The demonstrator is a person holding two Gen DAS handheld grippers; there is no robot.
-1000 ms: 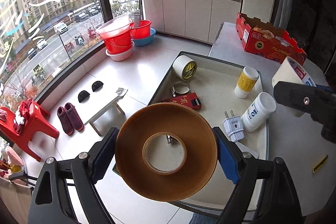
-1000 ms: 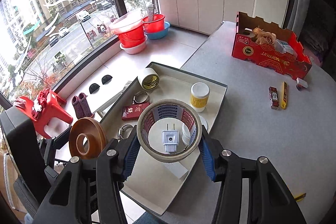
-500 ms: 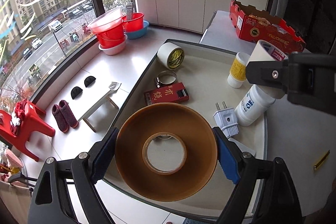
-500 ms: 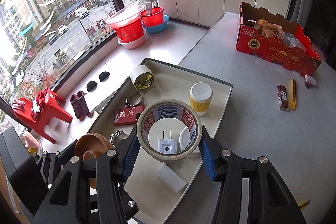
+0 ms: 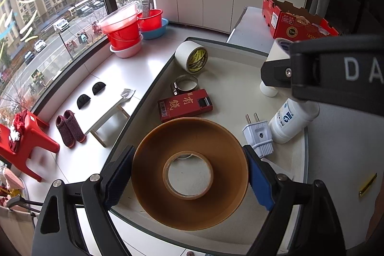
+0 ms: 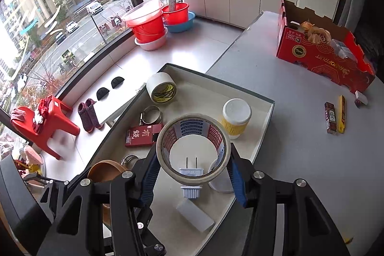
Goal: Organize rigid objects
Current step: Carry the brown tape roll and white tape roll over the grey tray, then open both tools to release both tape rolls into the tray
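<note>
White bottle half behind right tool

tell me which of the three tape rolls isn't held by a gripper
The white roll with the yellow-and-black core, lying in the tray's far corner. The brown roll sits in the left gripper, the cream roll in the right gripper.

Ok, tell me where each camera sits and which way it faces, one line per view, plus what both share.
Left wrist: sits on the left gripper, looking down over the tray; its fingers clamp the brown tape roll, and the right gripper crosses at right.
Right wrist: sits on the right gripper, facing the tray; it clamps the cream tape roll, with the left gripper at lower left.
Shared: the red box and white plug.
</note>
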